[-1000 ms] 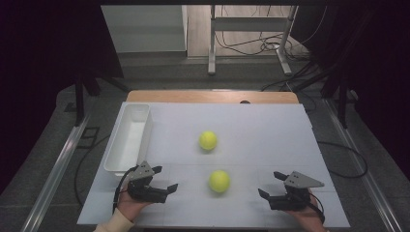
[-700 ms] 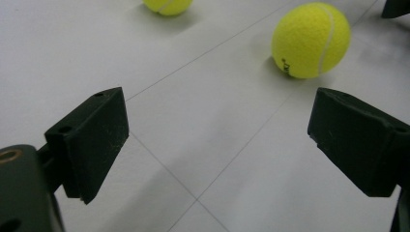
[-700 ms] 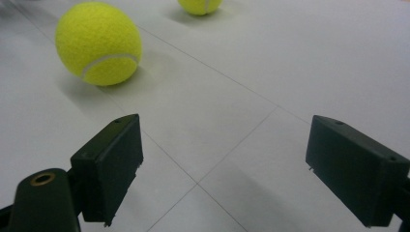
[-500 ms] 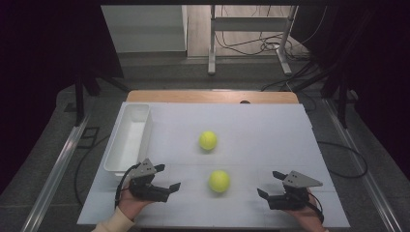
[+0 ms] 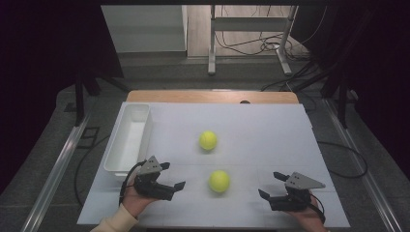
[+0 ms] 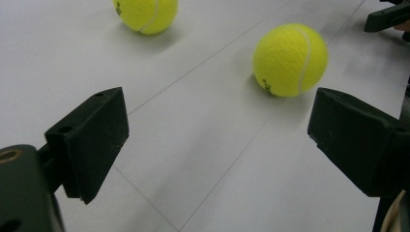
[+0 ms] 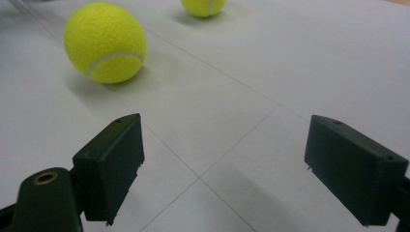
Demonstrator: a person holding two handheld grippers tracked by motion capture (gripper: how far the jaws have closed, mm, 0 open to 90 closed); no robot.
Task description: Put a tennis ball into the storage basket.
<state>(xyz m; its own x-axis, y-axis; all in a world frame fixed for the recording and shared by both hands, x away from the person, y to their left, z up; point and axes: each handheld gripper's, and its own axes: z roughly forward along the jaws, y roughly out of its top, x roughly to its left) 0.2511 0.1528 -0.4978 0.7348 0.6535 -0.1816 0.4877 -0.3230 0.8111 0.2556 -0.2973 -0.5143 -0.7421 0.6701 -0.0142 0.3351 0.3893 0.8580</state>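
Left tool [image 5: 172,176] low, jaws wide, angled toward near ball [image 5: 219,181], apart

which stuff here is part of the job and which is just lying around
Part of the job:
- near tennis ball, between the two grippers
- far tennis ball
- left gripper, open
- right gripper, open

Lying about:
- white tray at the table's left edge, nothing visible in it
- cables on the floor beyond the table
- metal frame legs behind the table
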